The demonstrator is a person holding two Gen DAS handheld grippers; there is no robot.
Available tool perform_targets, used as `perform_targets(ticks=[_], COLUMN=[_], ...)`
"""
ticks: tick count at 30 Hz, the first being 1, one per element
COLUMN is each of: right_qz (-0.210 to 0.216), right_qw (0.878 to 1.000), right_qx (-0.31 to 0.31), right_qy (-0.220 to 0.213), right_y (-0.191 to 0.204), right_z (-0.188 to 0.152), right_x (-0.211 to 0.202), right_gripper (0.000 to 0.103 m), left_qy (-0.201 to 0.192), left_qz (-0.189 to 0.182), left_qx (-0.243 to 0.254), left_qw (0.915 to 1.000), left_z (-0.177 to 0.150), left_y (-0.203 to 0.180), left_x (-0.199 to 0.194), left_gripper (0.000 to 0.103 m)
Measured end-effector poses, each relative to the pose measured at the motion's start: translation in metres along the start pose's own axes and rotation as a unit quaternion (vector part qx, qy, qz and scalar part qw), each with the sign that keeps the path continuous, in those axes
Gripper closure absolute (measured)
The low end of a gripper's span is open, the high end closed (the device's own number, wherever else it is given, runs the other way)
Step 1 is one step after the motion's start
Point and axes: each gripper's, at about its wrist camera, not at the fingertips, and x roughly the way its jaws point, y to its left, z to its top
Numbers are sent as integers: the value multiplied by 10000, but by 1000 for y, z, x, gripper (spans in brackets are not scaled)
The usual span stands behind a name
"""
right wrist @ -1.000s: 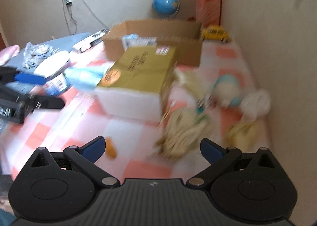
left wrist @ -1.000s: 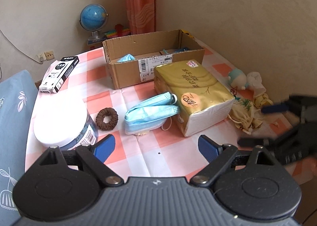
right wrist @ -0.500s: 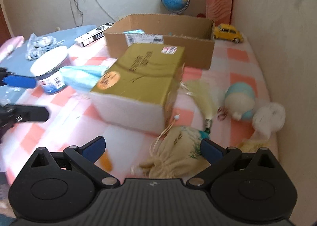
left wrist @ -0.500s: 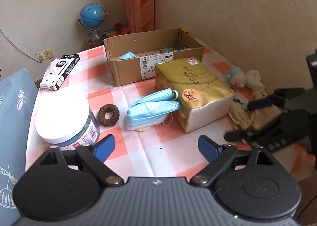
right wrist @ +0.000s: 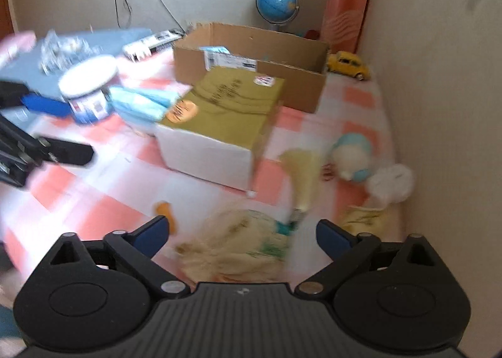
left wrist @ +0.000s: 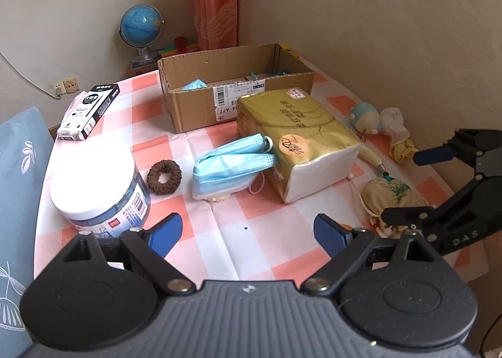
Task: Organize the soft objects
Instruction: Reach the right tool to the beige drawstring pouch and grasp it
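Observation:
My left gripper (left wrist: 248,229) is open and empty over the near table edge. My right gripper (right wrist: 241,232) is open and empty, right above a cream drawstring pouch (right wrist: 238,248); it also shows in the left wrist view (left wrist: 417,185) beside that pouch (left wrist: 389,195). Blue face masks (left wrist: 232,166) lean on a gold tissue pack (left wrist: 295,138). A brown scrunchie (left wrist: 164,176) lies left of them. A cardboard box (left wrist: 232,88) at the back holds another mask (left wrist: 194,85). A small plush doll (left wrist: 365,118) and white and yellow soft items (left wrist: 397,135) lie by the wall.
A white-lidded jar (left wrist: 97,192) stands at the left near my left gripper. A black and white carton (left wrist: 89,110) lies behind it. A globe (left wrist: 141,28) and a yellow toy car (right wrist: 348,65) stand at the back. The wall (left wrist: 376,28) bounds the right side.
My right gripper has moved in from the right and down toward the cream pouch. The left gripper has drawn back a little. Nothing was picked up.

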Motion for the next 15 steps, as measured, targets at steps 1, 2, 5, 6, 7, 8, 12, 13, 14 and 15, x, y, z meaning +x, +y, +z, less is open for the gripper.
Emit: perform_targets(ticks=[1,2,5,6,7,8,12,13,14,15], right_qz=[-133,-217,-217,-214,-204,-208,-267,-247,-234,-268], right_qw=[9998,9992,9976,9971,9968,9966,9957,9961,9966,9967], right_qx=[-144,-320,-654,-717,-752,-775,-836,-791,-747,-729], right_qy=[34,57,80,100,149,204,300,289,268,225], right_y=[1,2,5,6,7,8,12,11,10,10], right_z=[-1,-3,-9,-10,-10,-9,-5,-4,-3,-2], right_x=[1,1,3,6,10,14,24,24,22,19], right_gripper=[4,4,11,14,16,17,17,17,17,17], left_qy=[3,10,44,51,55,57,56,62,70,80], left_qz=[-16,-28,-46,-51,-58,-65,-62,-58,-54,-50], left_qx=[5,8,-1,-4,-8,-9,-26,-36,-47,-58], left_qw=[10000,10000,10000,10000,10000,10000,10000,10000,9999,9999], left_z=[-1,-1,-2,-2,-2,-3,-3,-3,-3,-3], left_y=[0,0,0,0,0,0,1,2,2,3], left_x=[0,0,1,2,2,2,2,2,3,4], left_gripper=[12,12,12,12,12,12,12,12,12,12])
